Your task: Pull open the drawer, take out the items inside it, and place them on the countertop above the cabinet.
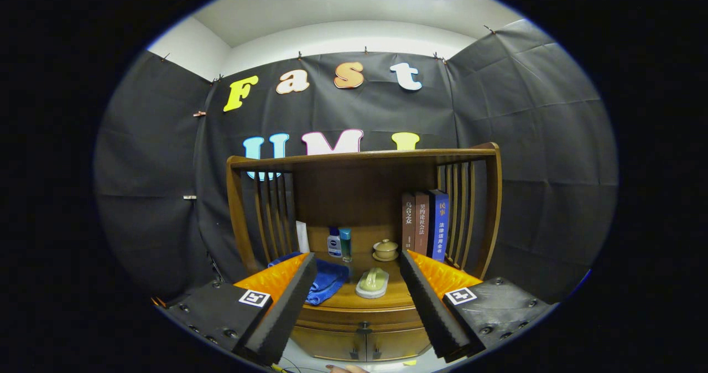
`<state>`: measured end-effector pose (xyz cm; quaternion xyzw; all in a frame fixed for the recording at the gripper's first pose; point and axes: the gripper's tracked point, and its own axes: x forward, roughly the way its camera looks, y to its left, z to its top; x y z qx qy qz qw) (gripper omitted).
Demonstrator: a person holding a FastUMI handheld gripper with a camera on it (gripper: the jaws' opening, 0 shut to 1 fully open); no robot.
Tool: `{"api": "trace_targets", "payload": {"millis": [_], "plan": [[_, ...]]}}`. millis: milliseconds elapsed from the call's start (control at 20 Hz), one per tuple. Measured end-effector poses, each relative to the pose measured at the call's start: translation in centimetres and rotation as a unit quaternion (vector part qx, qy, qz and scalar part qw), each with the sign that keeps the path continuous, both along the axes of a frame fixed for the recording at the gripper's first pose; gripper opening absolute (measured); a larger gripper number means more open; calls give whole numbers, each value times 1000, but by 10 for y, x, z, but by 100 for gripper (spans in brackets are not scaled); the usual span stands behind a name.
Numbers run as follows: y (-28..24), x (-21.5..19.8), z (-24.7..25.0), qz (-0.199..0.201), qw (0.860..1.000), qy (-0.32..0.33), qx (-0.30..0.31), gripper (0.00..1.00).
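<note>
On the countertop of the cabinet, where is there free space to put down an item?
The gripper is open, holding nothing. On the countertop, bare wood lies at the front edge and right of the soap dish, before the books. Crowded: blue cloth on the left, bottles and lidded cup behind.

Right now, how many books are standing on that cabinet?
3, upright side by side at the countertop's right end, against the side slats: two brown books and a blue book. The open gripper hides nothing there.

Fisheye on gripper (358, 301) faces cabinet (362, 312) front, near.
</note>
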<state>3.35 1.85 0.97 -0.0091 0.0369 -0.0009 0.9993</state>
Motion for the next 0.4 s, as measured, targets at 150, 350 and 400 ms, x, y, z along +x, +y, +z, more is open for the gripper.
{"api": "trace_targets", "payload": {"millis": [150,350,400], "plan": [[3,-6,0,2,1000,0,-3,99],[5,-10,-3,3,1000,4,-4,99],[5,-11,-2,4,1000,4,-4,99]]}}
